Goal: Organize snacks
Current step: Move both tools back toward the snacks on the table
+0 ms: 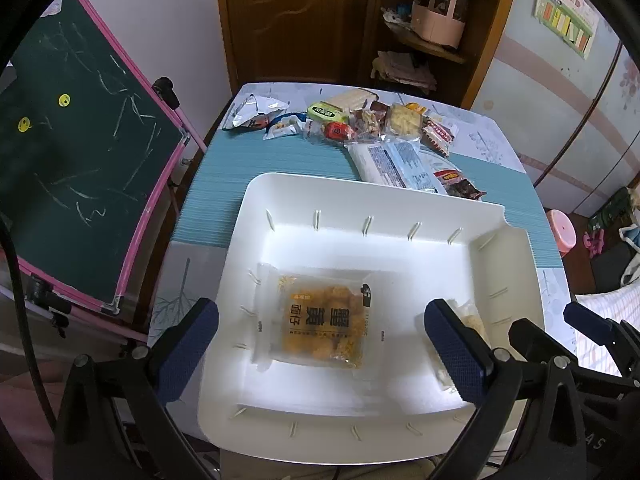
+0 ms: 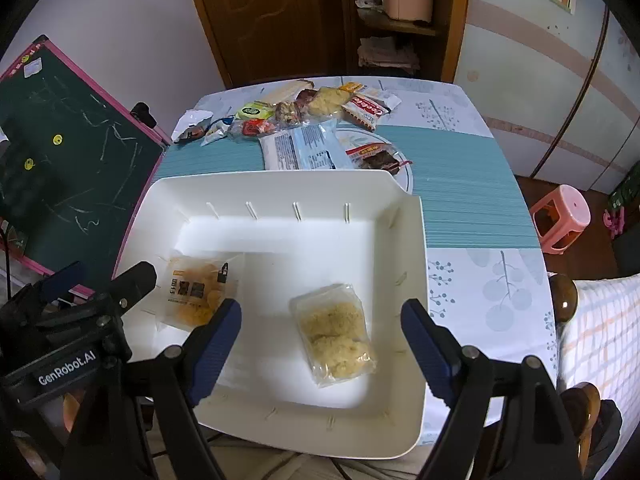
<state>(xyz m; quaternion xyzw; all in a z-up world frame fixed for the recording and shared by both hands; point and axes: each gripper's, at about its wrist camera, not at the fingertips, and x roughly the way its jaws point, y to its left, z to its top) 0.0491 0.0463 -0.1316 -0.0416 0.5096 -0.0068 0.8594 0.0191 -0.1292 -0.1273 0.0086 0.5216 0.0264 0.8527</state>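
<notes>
A white bin point(image 1: 256, 200) point(image 2: 412, 248) stands on the near part of the table. In it lie an orange snack packet point(image 1: 322, 318) point(image 2: 196, 292) on the left and a clear packet of pale yellow snack point(image 2: 334, 330) point(image 1: 472, 324) on the right. My left gripper point(image 1: 320, 352) is open and empty above the orange packet. My right gripper point(image 2: 322, 342) is open and empty above the pale packet. The left gripper shows at the left of the right wrist view point(image 2: 80, 304). A pile of snacks point(image 1: 352, 122) point(image 2: 304, 110) lies at the table's far side.
A large white-and-blue packet point(image 1: 394, 164) point(image 2: 304, 148) and a dark red packet point(image 1: 460, 186) point(image 2: 378, 158) lie just behind the bin. A green chalkboard point(image 1: 76, 152) stands left of the table. A pink stool point(image 2: 560, 216) stands at the right.
</notes>
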